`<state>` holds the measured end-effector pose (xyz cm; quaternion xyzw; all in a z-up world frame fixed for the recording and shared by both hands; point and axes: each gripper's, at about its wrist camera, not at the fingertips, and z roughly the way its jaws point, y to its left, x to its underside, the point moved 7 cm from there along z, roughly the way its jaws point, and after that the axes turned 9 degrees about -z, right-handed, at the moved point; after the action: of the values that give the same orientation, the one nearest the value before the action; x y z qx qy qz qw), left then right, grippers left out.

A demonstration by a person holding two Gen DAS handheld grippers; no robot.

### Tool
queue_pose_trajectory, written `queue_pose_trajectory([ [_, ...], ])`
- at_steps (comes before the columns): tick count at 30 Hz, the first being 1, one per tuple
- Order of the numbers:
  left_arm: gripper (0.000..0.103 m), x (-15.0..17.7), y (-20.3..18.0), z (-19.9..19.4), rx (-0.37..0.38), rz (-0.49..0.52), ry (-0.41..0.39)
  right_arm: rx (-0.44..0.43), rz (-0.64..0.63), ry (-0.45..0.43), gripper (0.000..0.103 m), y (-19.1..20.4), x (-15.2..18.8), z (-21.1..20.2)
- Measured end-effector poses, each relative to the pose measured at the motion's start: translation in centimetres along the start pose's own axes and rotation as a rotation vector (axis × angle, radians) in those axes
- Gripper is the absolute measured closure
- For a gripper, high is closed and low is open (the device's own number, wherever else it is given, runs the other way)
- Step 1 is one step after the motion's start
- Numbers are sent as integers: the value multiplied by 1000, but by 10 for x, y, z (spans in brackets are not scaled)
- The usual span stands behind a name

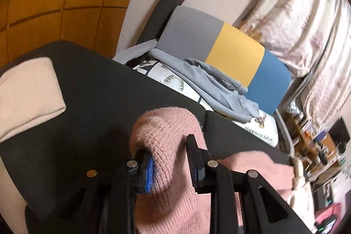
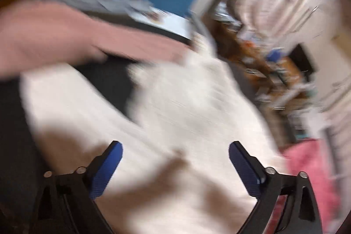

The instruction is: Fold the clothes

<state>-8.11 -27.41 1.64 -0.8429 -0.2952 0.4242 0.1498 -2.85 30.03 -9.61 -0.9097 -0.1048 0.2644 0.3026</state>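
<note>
A pink knitted sweater [image 1: 169, 131] bulges up between the fingers of my left gripper [image 1: 170, 159], which is shut on a fold of it above the dark tabletop [image 1: 92, 91]. More of the sweater trails to the right. A folded beige garment [image 1: 26, 95] lies at the table's left. The right wrist view is blurred by motion. My right gripper [image 2: 175, 152] is open, with nothing between its blue pads [image 2: 105, 170], hovering over a cream garment [image 2: 175, 106] spread on the table. The pink sweater [image 2: 54, 32] shows at upper left there.
Behind the table stands a chair with a grey, yellow and blue back [image 1: 221, 45], holding a grey garment [image 1: 210, 80] and a printed white one. Patterned curtains [image 1: 307, 14] hang at right. A cluttered shelf [image 1: 313, 146] and a pink cloth [image 2: 307, 168] sit at the right.
</note>
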Motion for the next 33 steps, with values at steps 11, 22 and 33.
queue_pose_trajectory([
  [11, 78, 56, -40, 4, 85, 149, 113, -244, 158, 14, 79, -24, 3, 56],
  [22, 78, 92, -73, 20, 108, 250, 183, 30, 303, -162, 98, -181, -64, 23],
  [33, 78, 118, -61, 39, 76, 243, 256, -38, 419, -60, 97, -225, -95, 87],
])
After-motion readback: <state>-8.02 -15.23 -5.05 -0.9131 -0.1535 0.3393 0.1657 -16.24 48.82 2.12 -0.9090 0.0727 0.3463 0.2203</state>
